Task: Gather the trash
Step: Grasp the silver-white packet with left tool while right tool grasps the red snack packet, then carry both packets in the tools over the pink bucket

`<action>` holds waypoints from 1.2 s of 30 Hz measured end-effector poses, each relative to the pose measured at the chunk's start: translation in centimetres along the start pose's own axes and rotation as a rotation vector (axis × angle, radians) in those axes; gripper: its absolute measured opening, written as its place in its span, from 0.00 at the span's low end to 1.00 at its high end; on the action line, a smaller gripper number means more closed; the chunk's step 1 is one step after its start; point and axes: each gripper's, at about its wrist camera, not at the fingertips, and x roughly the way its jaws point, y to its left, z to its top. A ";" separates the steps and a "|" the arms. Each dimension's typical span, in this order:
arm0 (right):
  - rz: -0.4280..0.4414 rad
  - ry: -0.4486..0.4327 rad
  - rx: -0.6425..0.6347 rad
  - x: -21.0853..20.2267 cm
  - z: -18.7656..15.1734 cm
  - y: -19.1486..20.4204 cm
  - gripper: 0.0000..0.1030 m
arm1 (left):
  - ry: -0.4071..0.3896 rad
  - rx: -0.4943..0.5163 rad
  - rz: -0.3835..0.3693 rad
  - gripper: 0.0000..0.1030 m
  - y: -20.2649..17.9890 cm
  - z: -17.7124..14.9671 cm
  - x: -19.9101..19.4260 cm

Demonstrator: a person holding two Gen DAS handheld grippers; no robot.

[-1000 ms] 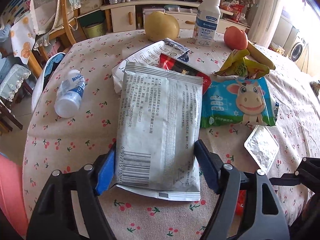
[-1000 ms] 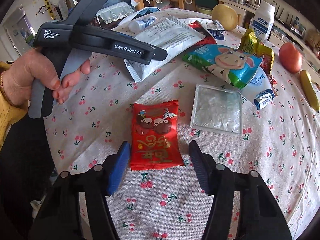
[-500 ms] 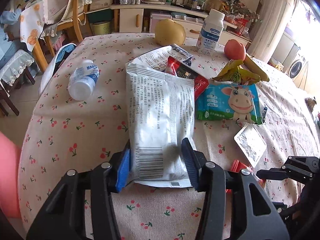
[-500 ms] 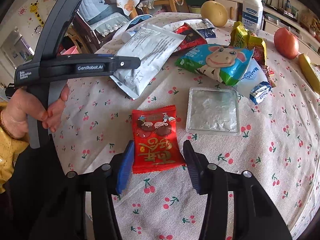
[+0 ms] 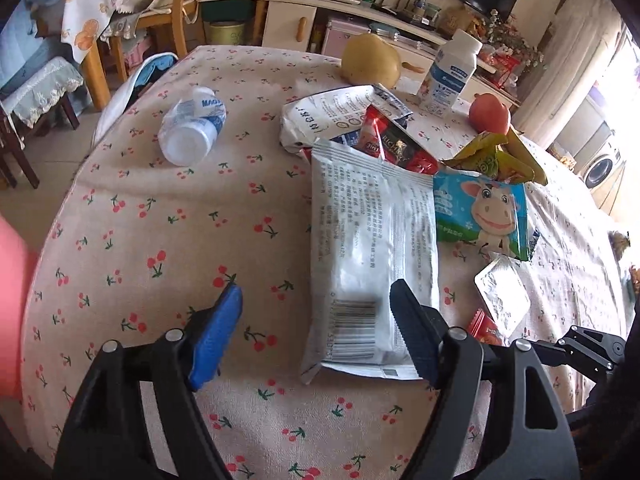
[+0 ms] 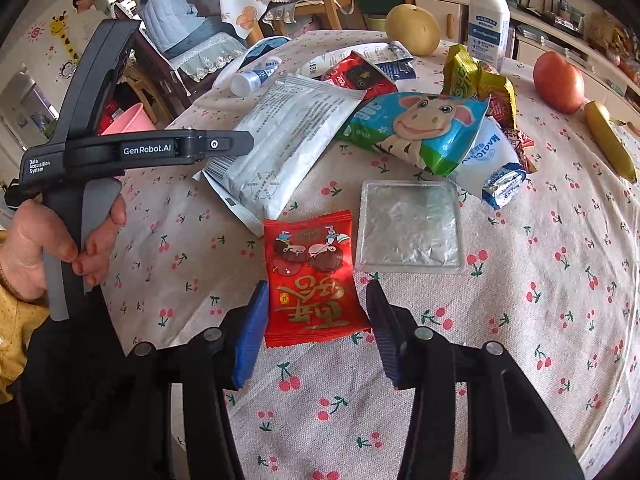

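- Left wrist view: left gripper [image 5: 316,320] hangs low over the near edge of the table, jaws spread wide, holding nothing.
- The large grey-white foil pouch with a barcode [image 5: 372,276] lies flat between the jaws but off-centre; the right finger overlaps its edge, the left blue pad [image 5: 218,336] sits well clear on bare cloth.
- My read: the step in hand is taking this pouch. Best done by shifting the tongs toward the pouch so both pads bracket the barcode end, then pinching the thin edge; slick foil will likely slip under a shallow bite.
- Beyond it: a blue cow-print packet [image 5: 480,212], a red-and-black snack wrapper [image 5: 400,144], a tipped white plastic bottle [image 5: 192,128].

- Right wrist view: right gripper [image 6: 316,332] also stands apart, jaws straddling the near end of a red foil snack packet with gold lettering [image 6: 312,280], not clamped on it.
- The left pad looks close to the packet's edge; I cannot tell whether it touches.
- A square silver foil lid [image 6: 410,226] lies just beside the red packet; closing should keep clear of it.
- The person's left hand [image 6: 60,240] grips the other tool's handle.

- Surface: round table under a cream cherry-print tablecloth [image 6: 540,320], soft and liable to bunch.
- Fruit and an upright white bottle [image 6: 488,16] at the far side look like non-trash.
- Room: lived-in dining area, wooden chairs, sideboard, two people seated behind.
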 end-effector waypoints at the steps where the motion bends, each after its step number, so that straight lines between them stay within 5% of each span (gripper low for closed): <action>1: -0.002 0.001 0.001 0.1 0.0 0.0 0.49 | -0.002 0.019 0.005 0.78 -0.5 0.2 0.0; 2: -0.001 0.002 0.004 0.1 0.0 -0.1 0.49 | -0.002 0.042 0.020 0.86 -1.2 0.3 0.1; 8: -0.007 0.011 -0.004 0.4 -0.2 0.0 0.49 | 0.040 0.272 0.150 0.91 -5.9 0.8 2.4; 11: -0.003 0.011 -0.001 0.4 -0.1 -0.2 0.49 | 0.057 0.299 0.194 0.91 -6.5 1.3 3.6; 20: -0.010 0.008 0.001 0.5 0.0 -0.1 0.49 | 0.027 0.182 0.124 0.67 -4.4 0.7 2.7; 36: 0.093 -0.053 0.056 0.7 1.4 2.0 0.48 | -0.105 -0.015 0.075 0.66 3.3 -3.6 -6.3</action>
